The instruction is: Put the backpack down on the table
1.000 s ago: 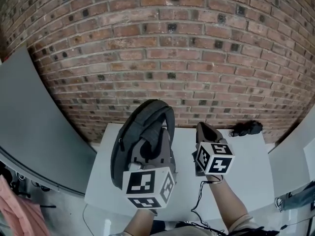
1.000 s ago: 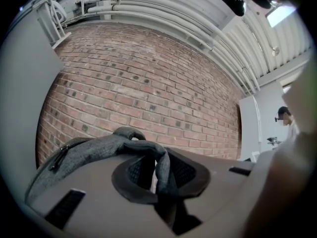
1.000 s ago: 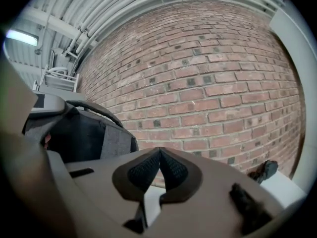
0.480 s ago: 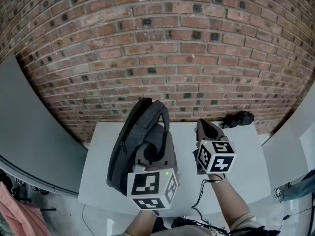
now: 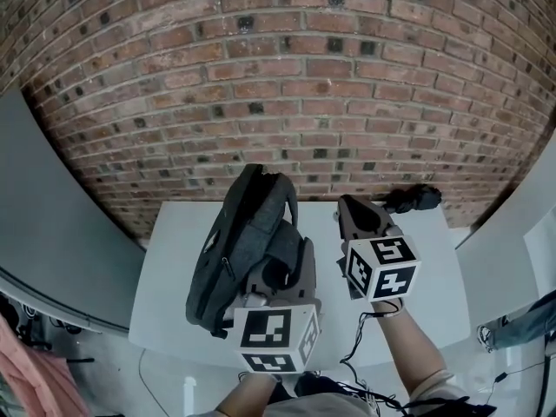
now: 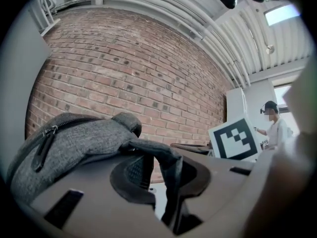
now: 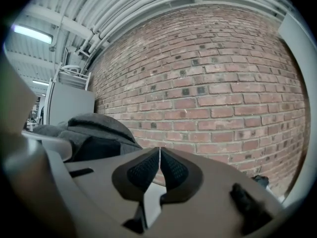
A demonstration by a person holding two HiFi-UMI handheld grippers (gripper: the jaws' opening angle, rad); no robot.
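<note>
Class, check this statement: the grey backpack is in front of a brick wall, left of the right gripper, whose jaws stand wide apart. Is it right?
Not quite. The right gripper view shows the right gripper with its jaws together, nothing between them. The rest holds: the grey backpack is in front of the brick wall, left of that gripper.

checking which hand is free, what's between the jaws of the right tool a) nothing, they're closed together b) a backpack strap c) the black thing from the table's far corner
a, the right gripper view shows the right tool with its jaws meeting and nothing between them, the backpack apart from it
</note>
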